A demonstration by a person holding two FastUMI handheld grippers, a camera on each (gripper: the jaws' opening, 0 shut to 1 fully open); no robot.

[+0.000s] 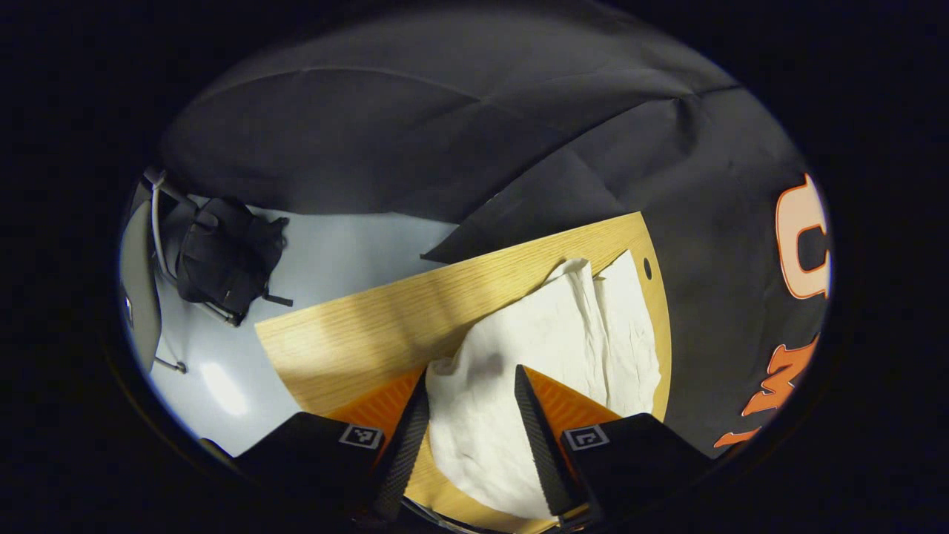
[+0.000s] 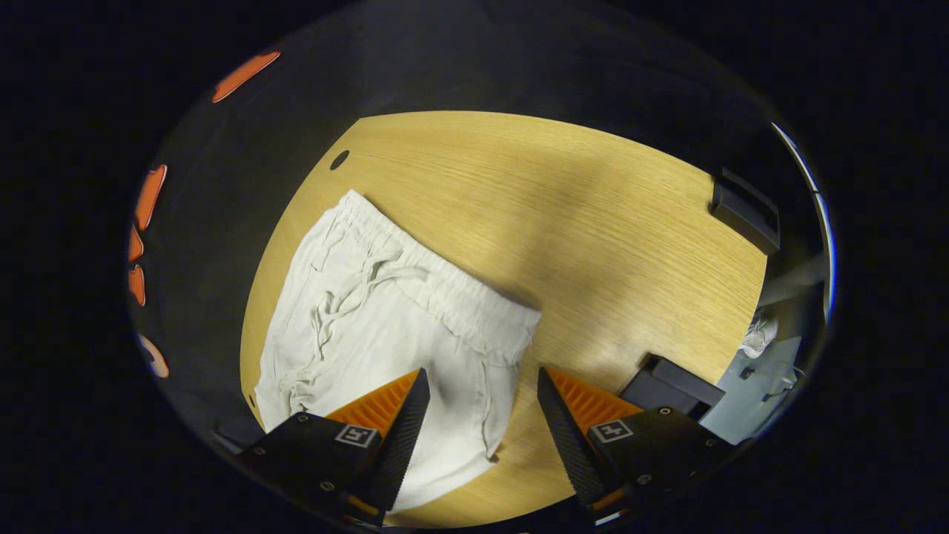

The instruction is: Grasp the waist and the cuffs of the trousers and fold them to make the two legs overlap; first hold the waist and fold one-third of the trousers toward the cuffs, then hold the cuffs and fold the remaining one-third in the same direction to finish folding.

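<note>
White trousers [image 2: 371, 319] lie flat on the wooden table [image 2: 593, 222]. Their elastic waistband and drawstring face the right gripper view. My right gripper [image 2: 482, 371] hovers open over the waistband's near corner, and cloth shows between its fingers. In the left gripper view the other end of the trousers [image 1: 571, 334] is rumpled near the table's [image 1: 356, 334] far edge. My left gripper [image 1: 472, 374] is open above this end, its fingers straddling a raised fold of cloth. Neither pair of fingers presses on the fabric.
A black bag [image 1: 222, 259] and a chair [image 1: 141, 274] stand on the pale floor beyond the table. Two black blocks [image 2: 745, 208] [image 2: 671, 386] sit at the table's edge in the right gripper view. A small hole [image 2: 339, 159] marks the tabletop near the waistband.
</note>
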